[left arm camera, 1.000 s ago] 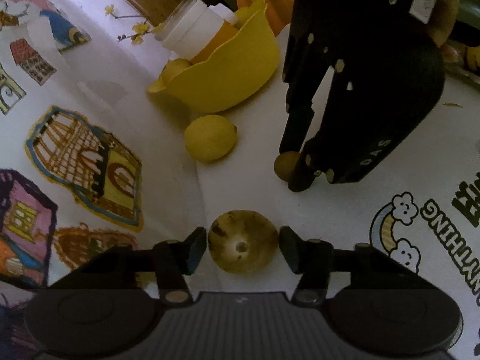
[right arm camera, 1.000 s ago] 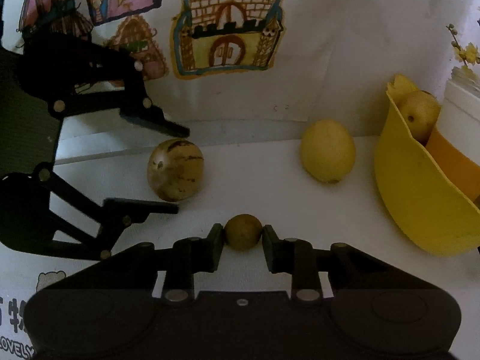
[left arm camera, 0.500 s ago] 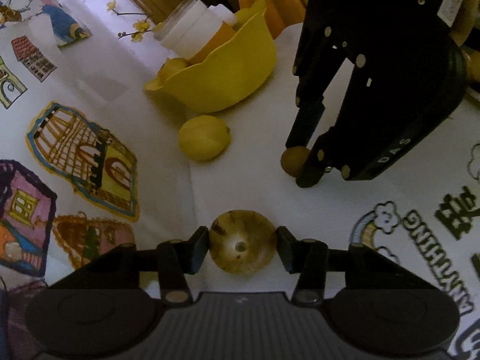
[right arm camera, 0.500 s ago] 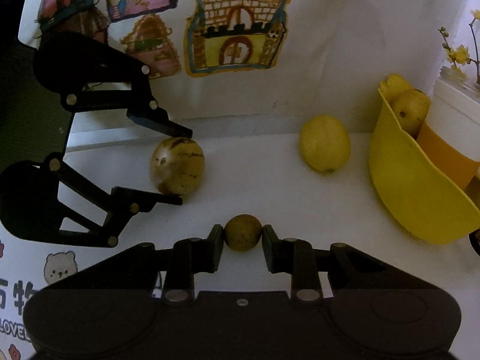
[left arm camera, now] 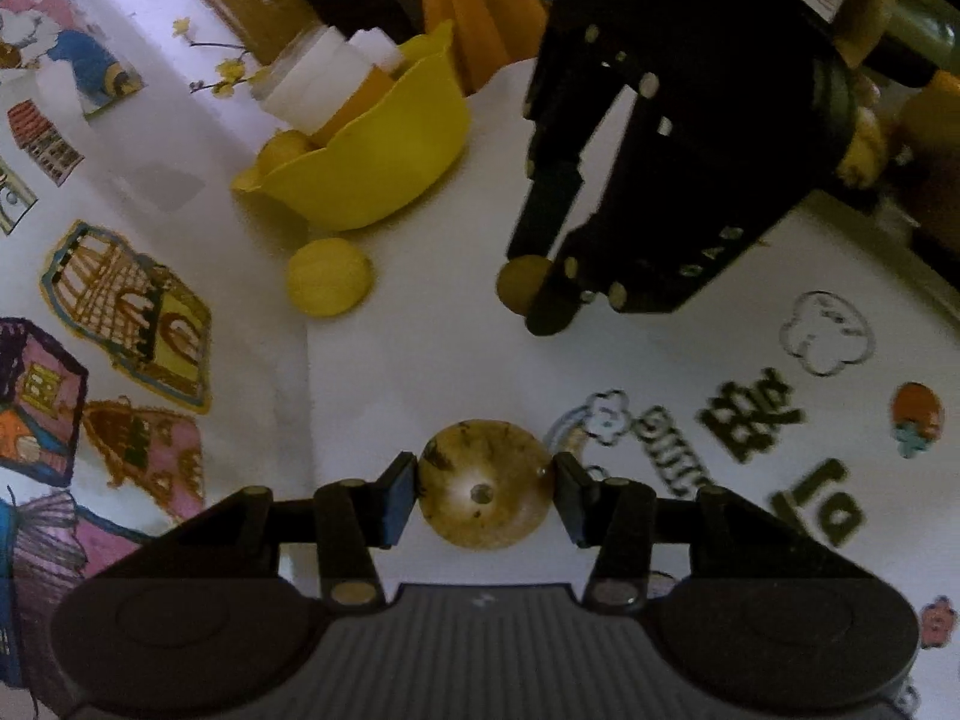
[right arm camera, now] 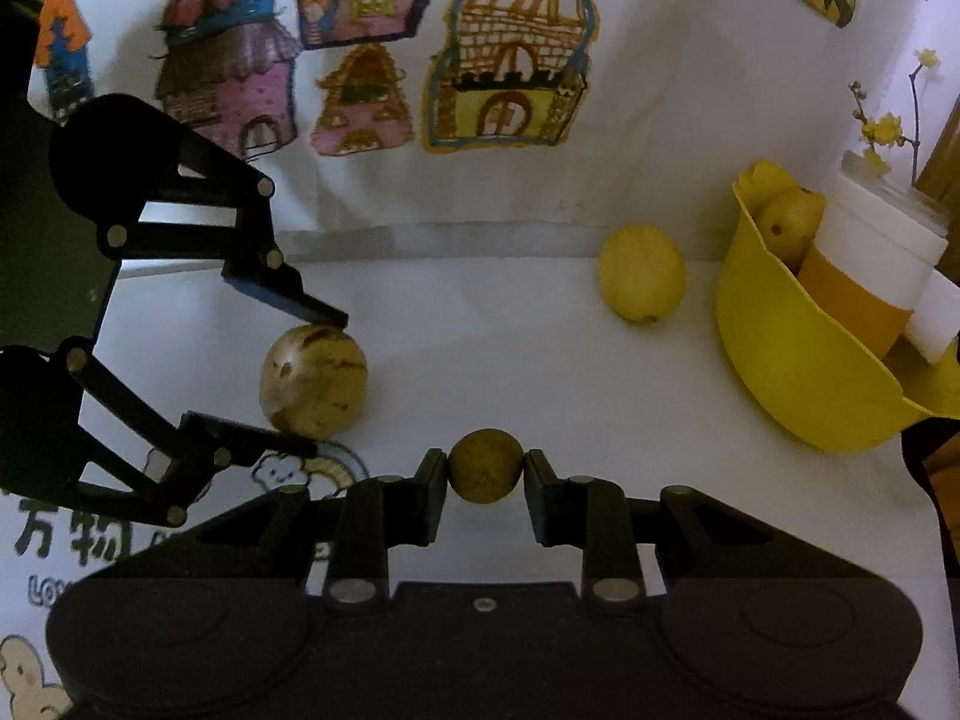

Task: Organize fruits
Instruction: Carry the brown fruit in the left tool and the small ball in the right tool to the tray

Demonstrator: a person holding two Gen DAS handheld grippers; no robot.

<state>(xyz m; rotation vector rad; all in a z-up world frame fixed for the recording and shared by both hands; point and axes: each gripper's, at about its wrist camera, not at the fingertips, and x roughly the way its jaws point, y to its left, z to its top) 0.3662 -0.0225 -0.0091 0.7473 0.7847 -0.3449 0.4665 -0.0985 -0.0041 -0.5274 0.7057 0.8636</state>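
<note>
two fruits gripped, lemon and bowl waiting on the table

the left gripper [left arm camera: 485, 489] is clamped on a speckled tan fruit [left arm camera: 483, 485], its pads pressed against both sides. in the right wrist view the same fruit [right arm camera: 313, 381] sits between those dark fingers, at the left of the scene.

the right gripper [right arm camera: 485, 473] is closed on a small brown round fruit [right arm camera: 485, 473], pinched tight between its fingertips. the left wrist view shows it [left arm camera: 523, 283] at the tip of the black tongs, over the white table [left arm camera: 444, 348].

a lemon [right arm camera: 642, 281] lies on the table toward the far side, near the wall with the house drawings [right arm camera: 510, 60]. just right of it stands a yellow bowl [right arm camera: 798, 372], apart from the lemon, holding a yellow-brown fruit [right arm camera: 789, 225] and a white and orange cup [right arm camera: 870, 276]. a twig with yellow flowers [right arm camera: 888, 120] rises behind the bowl.
</note>
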